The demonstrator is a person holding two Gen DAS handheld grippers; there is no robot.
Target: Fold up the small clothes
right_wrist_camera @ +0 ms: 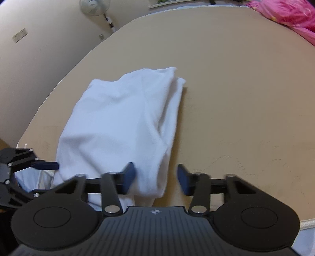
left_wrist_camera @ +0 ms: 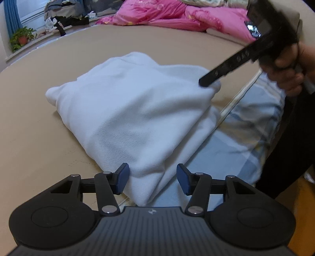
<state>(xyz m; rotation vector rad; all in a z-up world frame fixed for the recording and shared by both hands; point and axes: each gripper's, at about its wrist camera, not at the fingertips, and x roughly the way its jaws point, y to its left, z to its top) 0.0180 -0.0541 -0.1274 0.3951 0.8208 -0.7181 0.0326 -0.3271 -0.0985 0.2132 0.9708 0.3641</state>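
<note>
Both the left claw and right claw hover released (pads apart) over the folded white garment.

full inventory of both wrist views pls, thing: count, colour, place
garment: 1, white, folded on the bed, near corner over the edge
bed surface: 1, tan, under the garment
quilt: 1, pink, far end of the bed
striped cloth: 1, pale blue and yellow, right of the garment
potted plant: 1, green in a red pot, window ledge
fan: 1, white, by the wall
left gripper: 1, black with blue pads, open at the garment's near corner
right gripper: 1, same, open over the garment's edge
</note>
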